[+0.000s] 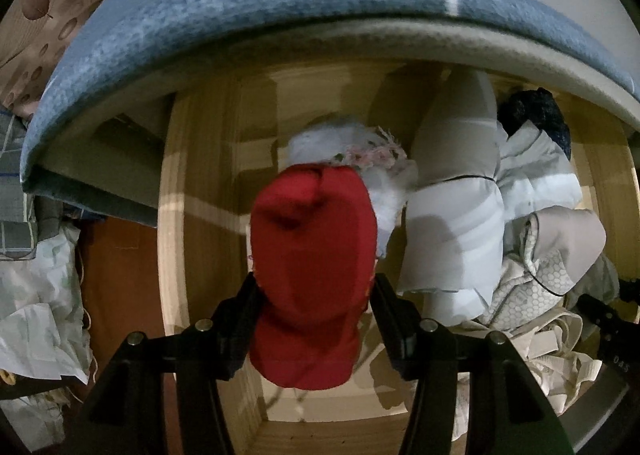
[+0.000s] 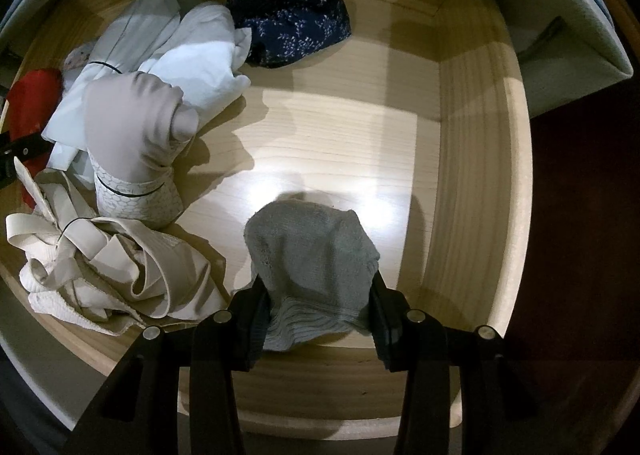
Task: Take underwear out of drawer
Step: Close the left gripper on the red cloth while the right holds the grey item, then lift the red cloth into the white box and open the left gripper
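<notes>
An open light-wood drawer [image 2: 472, 159] holds a heap of underwear. My left gripper [image 1: 312, 319] is shut on a red garment [image 1: 312, 271], held above the drawer's left part [image 1: 200, 191]; the red garment also shows at the left edge of the right wrist view [image 2: 34, 103]. My right gripper [image 2: 320, 319] is shut on a grey knitted garment [image 2: 312, 255], above the drawer's front right area. A white and beige pile [image 2: 132, 123] lies at the left, a cream bra [image 2: 100, 267] in front of it, and a navy floral piece [image 2: 292, 19] at the back.
A blue-grey padded bed edge [image 1: 248, 11] overhangs the drawer's back. A white and pink floral piece [image 1: 360, 151] lies behind the red garment. Crumpled white bags and cloth [image 1: 36, 295] lie on the floor left of the drawer. Dark floor [image 2: 580, 215] is at the right.
</notes>
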Tool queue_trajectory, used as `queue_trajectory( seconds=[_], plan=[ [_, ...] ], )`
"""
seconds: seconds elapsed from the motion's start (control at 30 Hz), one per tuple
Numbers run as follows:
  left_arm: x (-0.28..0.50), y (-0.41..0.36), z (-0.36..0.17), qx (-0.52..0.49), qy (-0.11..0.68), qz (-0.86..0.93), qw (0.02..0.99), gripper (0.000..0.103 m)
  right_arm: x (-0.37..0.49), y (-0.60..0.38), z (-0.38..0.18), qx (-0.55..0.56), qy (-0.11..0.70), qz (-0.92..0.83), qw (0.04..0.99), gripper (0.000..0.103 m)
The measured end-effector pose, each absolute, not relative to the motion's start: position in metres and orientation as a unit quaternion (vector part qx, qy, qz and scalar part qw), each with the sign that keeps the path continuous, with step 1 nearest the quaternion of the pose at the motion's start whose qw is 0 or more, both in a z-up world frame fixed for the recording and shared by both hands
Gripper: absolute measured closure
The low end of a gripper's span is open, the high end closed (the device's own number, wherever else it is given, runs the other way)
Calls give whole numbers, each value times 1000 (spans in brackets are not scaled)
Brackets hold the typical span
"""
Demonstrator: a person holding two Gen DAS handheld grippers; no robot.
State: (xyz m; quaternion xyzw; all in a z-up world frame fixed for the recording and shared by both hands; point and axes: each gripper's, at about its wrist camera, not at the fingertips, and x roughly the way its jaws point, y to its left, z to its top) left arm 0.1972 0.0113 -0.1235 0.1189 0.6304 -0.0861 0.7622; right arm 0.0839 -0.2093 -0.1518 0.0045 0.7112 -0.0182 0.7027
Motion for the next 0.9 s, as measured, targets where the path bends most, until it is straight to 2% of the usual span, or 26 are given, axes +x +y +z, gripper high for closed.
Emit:
queue_trajectory(
  seconds=[0.53,0.6,0.9],
  plan=[
    [197,6,-125,128,629,-85,762,48,84,-210,-157,6,712,-16,702,63],
    [196,3,-123,131,626,-83,764,60,84,-210,-157,6,712,-16,702,63],
    [195,11,-116,115,619,-89,771,72,83,-209,-157,7,712,-16,702,63]
  ],
)
